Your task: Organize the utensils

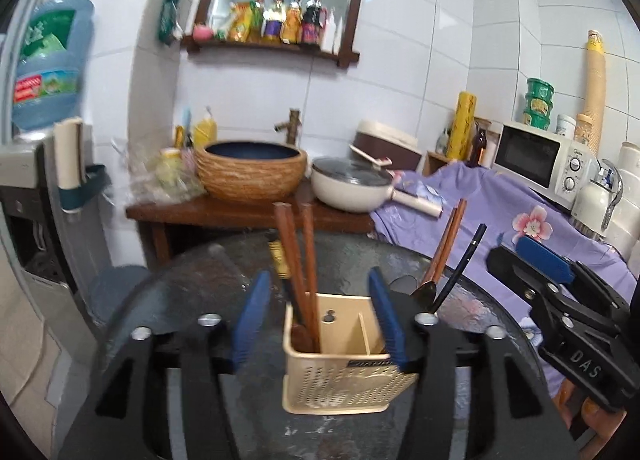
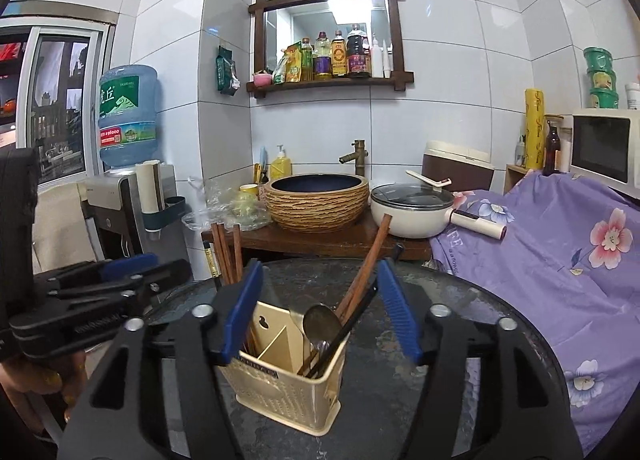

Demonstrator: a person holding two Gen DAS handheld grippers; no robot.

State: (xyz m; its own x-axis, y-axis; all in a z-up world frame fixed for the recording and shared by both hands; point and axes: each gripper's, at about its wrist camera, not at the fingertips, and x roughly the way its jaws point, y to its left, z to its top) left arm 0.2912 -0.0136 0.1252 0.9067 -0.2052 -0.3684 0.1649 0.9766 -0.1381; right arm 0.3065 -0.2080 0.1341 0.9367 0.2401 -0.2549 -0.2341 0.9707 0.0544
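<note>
A beige caddy [image 2: 288, 376] is found standing on the round dark bench [image 2: 480, 340], with chopsticks [image 1: 298, 260] upright in its left compartment and a spoon [image 2: 320, 320], further chopsticks and a dark utensil leaned together in the right one. The left gripper [image 1: 320, 320] and the right gripper [image 2: 320, 312] are both held with jaws released and nothing grasped, each straddling the caddy from its own side. The light caddy is judged liable to be tipped or shoved if a blue pad [image 2: 242, 312] is caught on its rim or on the slanted handles during any closing or withdrawal.
</note>
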